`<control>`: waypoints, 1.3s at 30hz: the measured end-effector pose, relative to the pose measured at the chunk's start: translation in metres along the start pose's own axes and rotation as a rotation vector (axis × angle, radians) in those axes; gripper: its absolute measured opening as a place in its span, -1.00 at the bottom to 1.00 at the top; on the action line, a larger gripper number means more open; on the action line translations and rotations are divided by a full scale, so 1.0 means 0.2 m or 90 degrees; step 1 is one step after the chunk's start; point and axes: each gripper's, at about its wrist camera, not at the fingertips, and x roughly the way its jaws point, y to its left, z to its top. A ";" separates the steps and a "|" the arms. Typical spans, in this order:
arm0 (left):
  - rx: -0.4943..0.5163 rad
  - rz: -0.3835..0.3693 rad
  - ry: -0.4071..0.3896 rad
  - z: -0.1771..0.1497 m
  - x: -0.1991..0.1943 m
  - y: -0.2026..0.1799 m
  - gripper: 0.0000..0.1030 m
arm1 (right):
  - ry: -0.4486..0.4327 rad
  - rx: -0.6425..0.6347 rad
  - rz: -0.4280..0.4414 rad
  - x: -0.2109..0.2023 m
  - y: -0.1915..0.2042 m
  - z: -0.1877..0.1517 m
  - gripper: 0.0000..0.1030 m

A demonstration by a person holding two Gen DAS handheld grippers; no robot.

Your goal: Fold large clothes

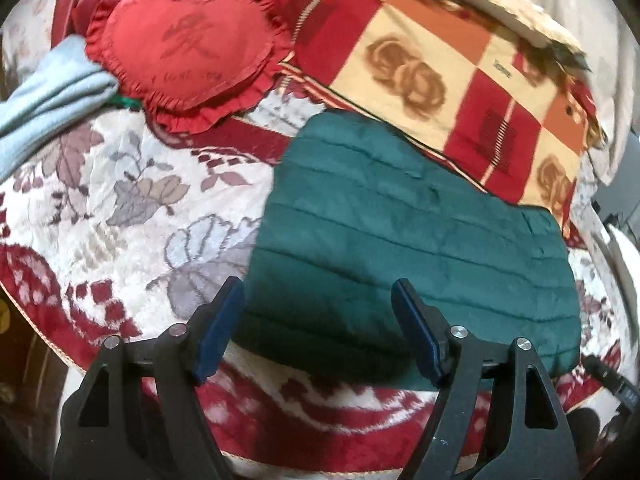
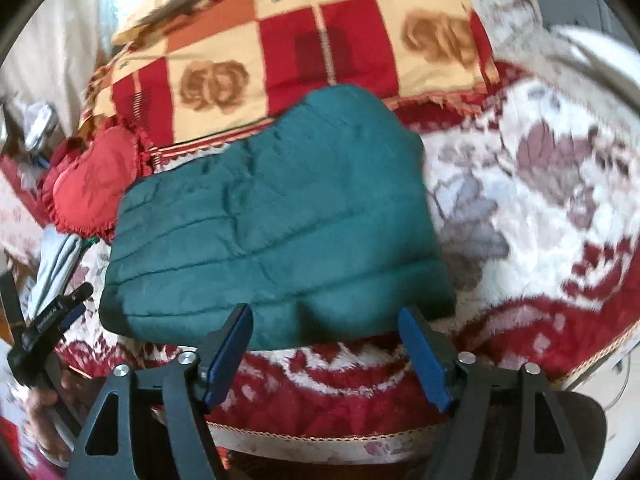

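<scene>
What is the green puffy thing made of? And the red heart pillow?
The green garment looks like padded fabric, maybe a matte, soft synthetic shell: stitched lines split it into puffy rows. The heart pillow looks like shiny satin, probably: it gleams a bit and has a gathered ruffle edge.

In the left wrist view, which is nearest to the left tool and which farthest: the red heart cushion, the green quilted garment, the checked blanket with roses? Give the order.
1. Green quilted garment: folded, right ahead of the open left tool.
2. Red heart cushion: far off, upper left.
3. Checked blanket with roses: behind the garment, upper right; its near edge touches the garment, so ranks 2 and 3 are close.
</scene>
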 end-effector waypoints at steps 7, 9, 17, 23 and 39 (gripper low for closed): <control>0.033 -0.005 -0.024 -0.05 -0.07 -0.15 0.49 | -0.030 -0.069 -0.001 0.03 0.25 0.00 0.58; 0.042 -0.001 -0.028 -0.06 -0.09 -0.18 0.49 | -0.034 -0.086 -0.006 0.05 0.32 -0.01 0.62; 0.083 0.008 -0.035 -0.10 -0.09 -0.27 0.49 | -0.029 -0.122 -0.034 0.14 0.45 -0.01 0.78; 0.092 0.018 -0.036 -0.11 -0.07 -0.29 0.49 | -0.046 -0.126 -0.033 0.15 0.50 0.00 0.88; 0.101 0.033 -0.037 -0.13 -0.06 -0.29 0.49 | -0.054 -0.132 -0.020 0.15 0.55 0.01 0.99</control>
